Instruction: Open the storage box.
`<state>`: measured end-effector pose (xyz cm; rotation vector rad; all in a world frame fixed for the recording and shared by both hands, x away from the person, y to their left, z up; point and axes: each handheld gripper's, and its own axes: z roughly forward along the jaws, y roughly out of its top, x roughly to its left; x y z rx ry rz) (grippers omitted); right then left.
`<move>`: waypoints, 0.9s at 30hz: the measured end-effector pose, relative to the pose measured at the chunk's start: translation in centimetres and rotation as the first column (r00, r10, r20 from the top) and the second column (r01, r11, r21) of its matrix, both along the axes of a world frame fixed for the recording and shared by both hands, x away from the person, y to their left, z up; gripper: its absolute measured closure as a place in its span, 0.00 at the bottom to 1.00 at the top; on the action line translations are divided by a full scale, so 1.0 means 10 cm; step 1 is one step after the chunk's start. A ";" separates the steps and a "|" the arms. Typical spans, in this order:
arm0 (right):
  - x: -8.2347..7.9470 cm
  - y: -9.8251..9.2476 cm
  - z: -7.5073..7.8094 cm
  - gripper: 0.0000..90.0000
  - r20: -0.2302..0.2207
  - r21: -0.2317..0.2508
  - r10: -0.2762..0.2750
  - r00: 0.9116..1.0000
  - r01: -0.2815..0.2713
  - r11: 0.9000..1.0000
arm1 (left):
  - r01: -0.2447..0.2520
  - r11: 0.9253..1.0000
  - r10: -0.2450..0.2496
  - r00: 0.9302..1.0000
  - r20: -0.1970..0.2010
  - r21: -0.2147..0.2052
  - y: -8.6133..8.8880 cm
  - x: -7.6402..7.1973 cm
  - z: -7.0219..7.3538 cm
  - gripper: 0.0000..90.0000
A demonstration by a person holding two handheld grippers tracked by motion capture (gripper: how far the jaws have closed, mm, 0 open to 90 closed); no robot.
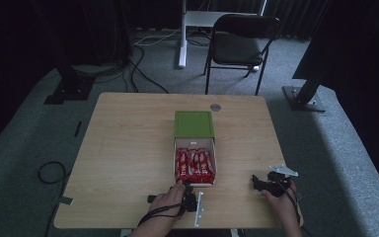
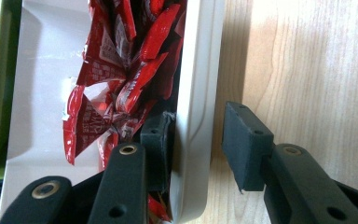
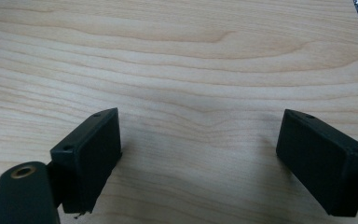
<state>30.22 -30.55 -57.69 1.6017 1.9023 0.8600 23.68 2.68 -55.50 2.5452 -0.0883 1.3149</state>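
A green box (image 1: 193, 123) stands mid-table with its white drawer (image 1: 195, 142) pulled out toward me, full of red packets (image 1: 194, 165). My left gripper (image 1: 187, 186) sits at the drawer's near end. In the left gripper view it (image 2: 198, 123) straddles the drawer's front wall (image 2: 198, 70): one pad lies inside among the red packets (image 2: 126, 60), the other stands outside with a slit of wood between it and the wall, so it is open. My right gripper (image 1: 260, 182) rests on the table at the right, its jaws (image 3: 200, 126) wide open over bare wood.
The wooden table (image 1: 128, 148) has a small grey disc (image 1: 215, 107) behind the box. On the carpet beyond stand a black chair (image 1: 242, 39) and a white desk leg (image 1: 182, 34). Cables (image 1: 52, 173) lie on the floor at the left.
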 end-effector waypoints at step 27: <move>0.00 0.00 0.00 0.15 0.000 -0.001 0.000 1.000 0.000 1.000 | -0.098 0.816 -0.066 0.963 -0.261 -0.569 0.63 -0.06 0.63 0.63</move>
